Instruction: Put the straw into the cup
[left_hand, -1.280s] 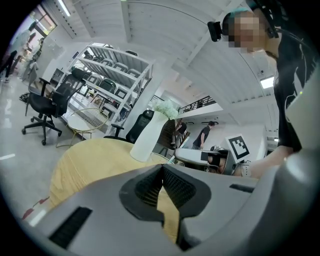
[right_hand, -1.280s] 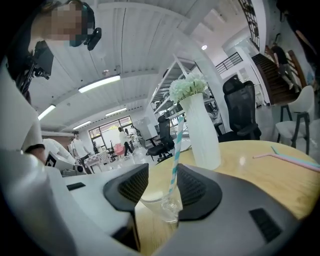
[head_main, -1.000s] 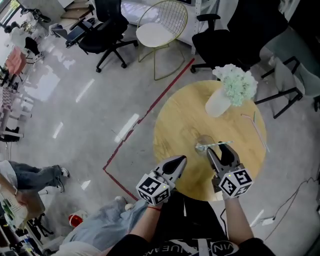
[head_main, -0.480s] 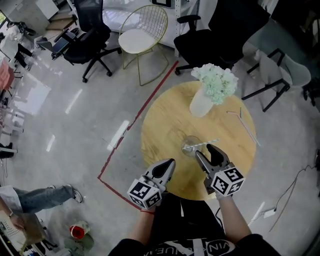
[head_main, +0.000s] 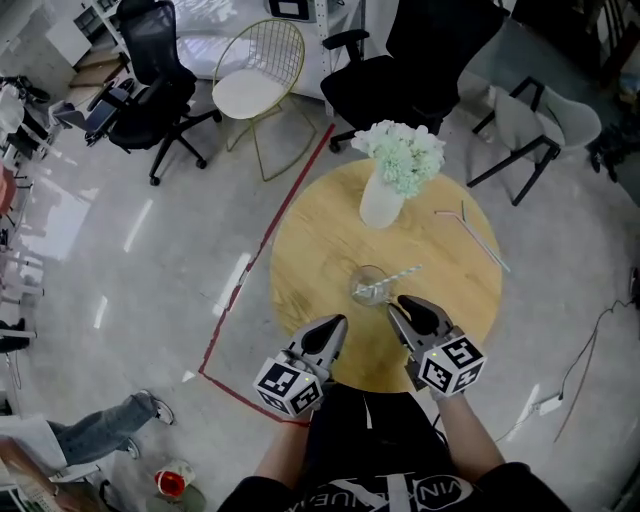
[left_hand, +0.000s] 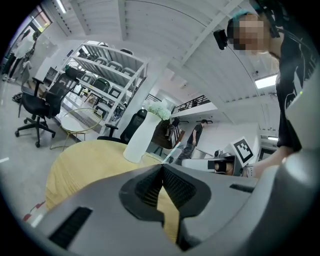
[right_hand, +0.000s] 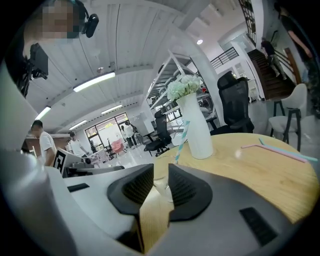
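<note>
1. The table (head_main: 320, 240) before me was pale, matt wood with a fine grain.
2. The cup (head_main: 368, 287) was clear and shiny.
3. The straw (head_main: 400, 274) looked like striped paper.
4. The vase (head_main: 380, 205) was smooth, matt white.
5. The floor (head_main: 150, 250) was glossy grey.
6. My left gripper (left_hand: 162, 167) was matt grey plastic with ribbed black pads (left_hand: 147, 186).

Glossy grey floor (head_main: 150, 260), black office chairs (head_main: 158, 88)

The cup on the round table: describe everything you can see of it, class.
The cup is a small clear glass with a round rim. It stands upright on the yellow wooden table, nearer the person's edge than the white vase. A striped straw stands in it and leans over the rim to the right. Nothing else touches it.
</note>
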